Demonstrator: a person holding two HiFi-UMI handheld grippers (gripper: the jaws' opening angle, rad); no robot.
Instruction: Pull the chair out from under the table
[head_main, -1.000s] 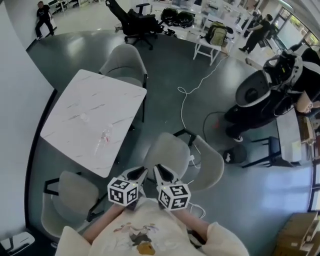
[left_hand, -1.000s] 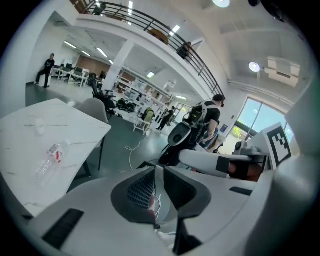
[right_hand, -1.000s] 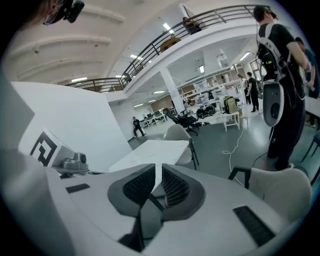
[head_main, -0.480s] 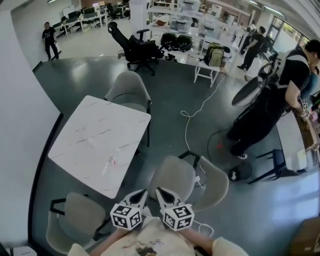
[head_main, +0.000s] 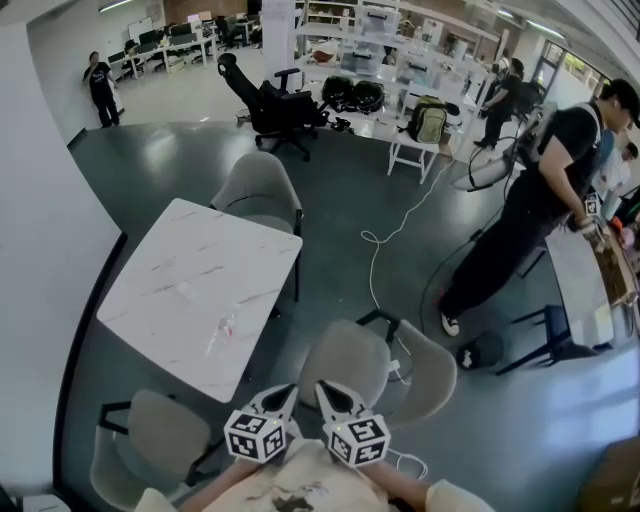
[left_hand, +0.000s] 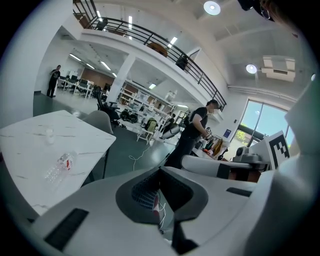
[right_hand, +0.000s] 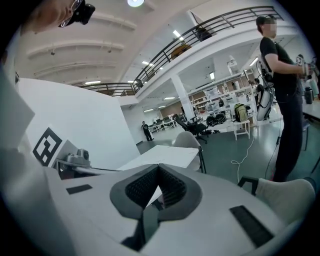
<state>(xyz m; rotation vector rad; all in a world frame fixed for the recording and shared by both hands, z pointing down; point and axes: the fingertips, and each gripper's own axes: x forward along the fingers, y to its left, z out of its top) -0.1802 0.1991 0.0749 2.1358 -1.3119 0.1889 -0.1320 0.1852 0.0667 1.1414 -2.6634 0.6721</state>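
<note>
Just ahead of the left gripper (head_main: 281, 394) and right gripper (head_main: 329, 391), both pressed together empty, the grey padded chair (head_main: 346, 357) is seen.

Head camera overhead, facing steeply down, left claw (head_main: 283, 395) and right claw (head_main: 326, 390) at its bottom edge, surface (head_main: 190, 280) ahead-left of them, each claw camera close behind its jaws, facing outward, all three sharing the surface and the person in black (head_main: 530, 200) right of the claws.

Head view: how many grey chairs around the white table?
3: far chair at the far edge of the table; near-left chair at its near corner; near-right chair off its right side. Others may be hidden off-frame.
</note>
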